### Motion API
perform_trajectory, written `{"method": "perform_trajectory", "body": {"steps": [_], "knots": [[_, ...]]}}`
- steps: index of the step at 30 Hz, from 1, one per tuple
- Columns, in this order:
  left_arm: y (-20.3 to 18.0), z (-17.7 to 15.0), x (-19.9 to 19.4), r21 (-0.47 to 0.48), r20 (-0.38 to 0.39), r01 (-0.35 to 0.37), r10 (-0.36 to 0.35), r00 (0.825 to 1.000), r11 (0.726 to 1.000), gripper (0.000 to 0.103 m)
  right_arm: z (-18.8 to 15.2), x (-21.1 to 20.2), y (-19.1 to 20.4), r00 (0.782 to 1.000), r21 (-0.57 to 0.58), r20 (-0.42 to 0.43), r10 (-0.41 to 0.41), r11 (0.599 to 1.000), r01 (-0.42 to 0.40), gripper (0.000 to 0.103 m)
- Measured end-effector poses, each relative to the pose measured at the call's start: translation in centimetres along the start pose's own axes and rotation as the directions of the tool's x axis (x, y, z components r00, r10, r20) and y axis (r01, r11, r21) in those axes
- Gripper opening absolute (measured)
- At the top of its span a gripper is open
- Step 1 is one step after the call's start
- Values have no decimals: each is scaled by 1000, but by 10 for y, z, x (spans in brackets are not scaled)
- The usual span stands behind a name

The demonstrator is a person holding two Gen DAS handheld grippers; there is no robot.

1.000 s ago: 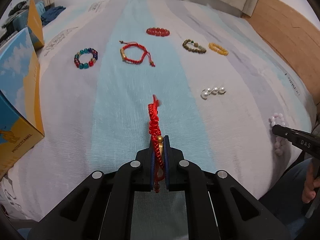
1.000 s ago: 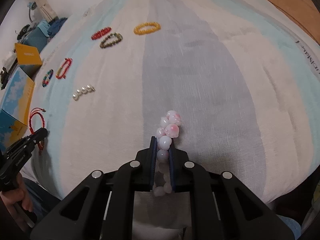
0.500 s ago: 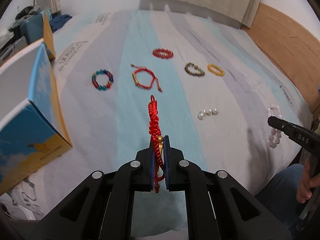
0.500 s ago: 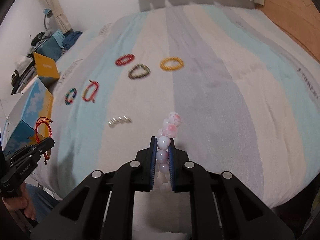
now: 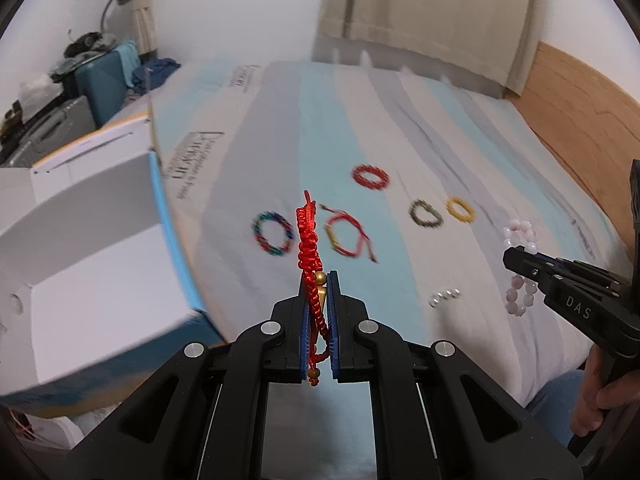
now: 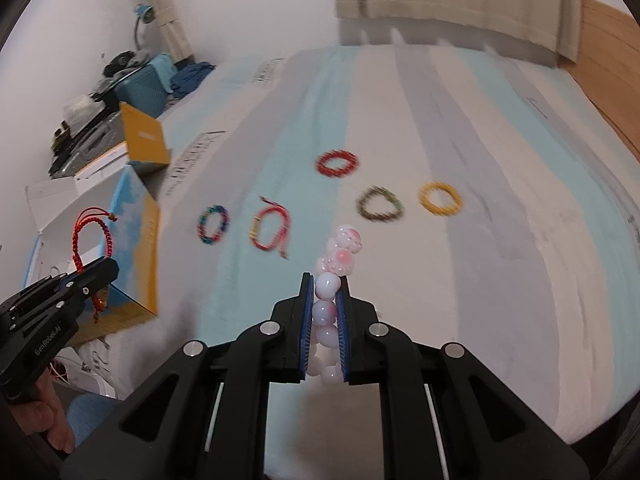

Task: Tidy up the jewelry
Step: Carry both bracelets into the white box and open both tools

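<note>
Red cord bracelet (image 5: 309,248) clamped in left jaws; pink bead bracelet (image 6: 334,280) in right.

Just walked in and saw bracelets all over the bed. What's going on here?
A person is sorting jewelry with two handheld grippers. The left gripper is clamped on a red braided bracelet, the right gripper on a pink bead bracelet, both lifted. Six other pieces lie on the bedspread, beside an open box.

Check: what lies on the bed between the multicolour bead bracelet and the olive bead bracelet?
One piece: the red cord bracelet with a gold tube, between the multicolour bead bracelet and the olive bead bracelet. Clearest in the right wrist view.
</note>
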State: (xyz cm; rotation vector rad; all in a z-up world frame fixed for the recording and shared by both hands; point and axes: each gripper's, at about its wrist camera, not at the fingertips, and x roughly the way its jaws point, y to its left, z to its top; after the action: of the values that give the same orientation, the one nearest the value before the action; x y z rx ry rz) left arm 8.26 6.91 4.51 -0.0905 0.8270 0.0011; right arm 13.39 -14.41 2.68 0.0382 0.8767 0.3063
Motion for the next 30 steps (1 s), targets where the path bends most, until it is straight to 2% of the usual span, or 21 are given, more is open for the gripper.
{"method": "perform_trajectory", "body": {"steps": [8,15,21,25,30], "knots": [[76,11,-31,-92,32,-77,80,996,993,6,38,-2,87,995,-101,40,88,991,-84,10],[164,4,-60,-211,16,-187,194,981,959,6,55,5,180,982,-220,38,185,960,-172,10],[224,-17,-69,-273,-47,-271,268,962,923,6,45,24,269,963,-335,-30,268,905,-262,10],[249,-33,-66,-290,-101,-317,301,948,903,6,34,46,307,954,-358,-94,285,884,-300,10],[271,-50,-58,-309,-152,-353,321,935,883,6,19,72,332,946,-361,-175,272,877,-318,10]]}}
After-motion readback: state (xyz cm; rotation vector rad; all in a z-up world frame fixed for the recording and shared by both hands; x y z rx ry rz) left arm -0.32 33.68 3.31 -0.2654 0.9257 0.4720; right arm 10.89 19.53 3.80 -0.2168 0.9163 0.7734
